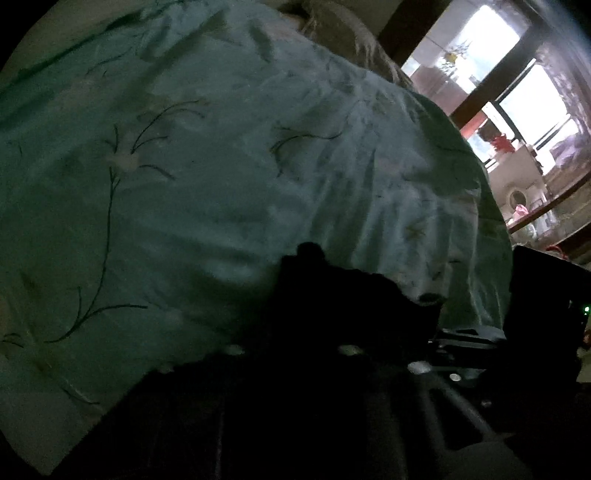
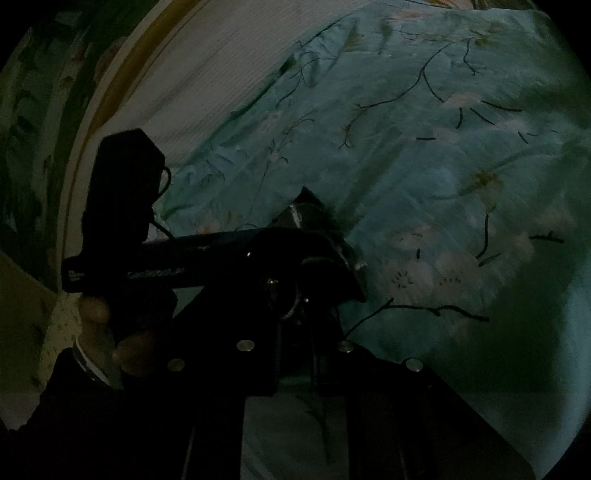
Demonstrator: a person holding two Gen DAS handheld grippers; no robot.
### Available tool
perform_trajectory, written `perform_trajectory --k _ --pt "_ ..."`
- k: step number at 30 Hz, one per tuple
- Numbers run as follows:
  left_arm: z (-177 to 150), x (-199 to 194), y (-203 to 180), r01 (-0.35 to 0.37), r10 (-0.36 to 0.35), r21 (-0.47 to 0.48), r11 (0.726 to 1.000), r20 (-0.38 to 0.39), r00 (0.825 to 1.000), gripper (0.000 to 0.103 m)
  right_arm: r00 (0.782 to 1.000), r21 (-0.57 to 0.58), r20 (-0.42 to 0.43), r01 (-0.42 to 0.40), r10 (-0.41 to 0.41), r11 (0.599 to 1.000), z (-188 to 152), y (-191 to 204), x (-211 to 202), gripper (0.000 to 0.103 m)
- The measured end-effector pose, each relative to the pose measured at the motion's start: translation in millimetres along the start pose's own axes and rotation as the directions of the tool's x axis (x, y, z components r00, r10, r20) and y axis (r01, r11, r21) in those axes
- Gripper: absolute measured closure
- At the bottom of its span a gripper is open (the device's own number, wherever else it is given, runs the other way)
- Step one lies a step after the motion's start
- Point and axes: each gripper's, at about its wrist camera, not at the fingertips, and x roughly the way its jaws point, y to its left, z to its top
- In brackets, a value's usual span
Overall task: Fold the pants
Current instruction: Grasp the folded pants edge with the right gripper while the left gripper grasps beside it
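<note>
The scene is very dark. In the left wrist view a black mass of cloth, the pants [image 1: 332, 295], bunches at my left gripper [image 1: 325, 273] over a teal flowered bedsheet [image 1: 184, 184]; the fingers are lost in the dark fabric. In the right wrist view my right gripper [image 2: 317, 229] sits low over the same sheet [image 2: 443, 166], with dark cloth [image 2: 317, 218] at its tips. The left gripper's body [image 2: 122, 192], held in a hand [image 2: 99, 325], shows at the left. Whether either jaw pair is closed is hidden by darkness.
A bright window [image 1: 517, 92] and a cluttered shelf [image 1: 528, 206] lie past the bed's right edge. A pillow [image 1: 343, 33] lies at the bed's far end. A pale mattress edge [image 2: 207, 88] and patterned wall [image 2: 29, 147] run along the left.
</note>
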Motion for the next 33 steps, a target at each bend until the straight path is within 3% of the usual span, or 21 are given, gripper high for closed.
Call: perform_trajectory --k 8,19,26,33 --pt "-16.1 -36.2 -11.4 -0.005 0.006 -0.007 1.000 0.114 0.994 0.094 1.000 -0.049 0.021 -0.015 0.016 0.999 1.4 12.7 -6.8 0.090" --pt "-63.0 -131.7 -9.4 -0.028 0.047 -0.072 0.997 0.278 0.960 0.094 0.989 -0.189 0.038 -0.132 0.142 0.973 -0.6 77.1 -25.7 0.090" --pt "-107.0 -174.1 0.4 -0.055 0.096 -0.129 0.990 0.342 0.935 0.094 0.976 -0.279 -0.020 -0.213 0.216 0.937 -18.1 128.0 -21.1 0.090" --pt "-161.2 -192.8 20.8 -0.065 0.145 -0.223 0.973 0.366 0.919 0.094 0.966 -0.345 -0.113 -0.259 0.234 0.902 -45.2 164.5 0.5 0.090"
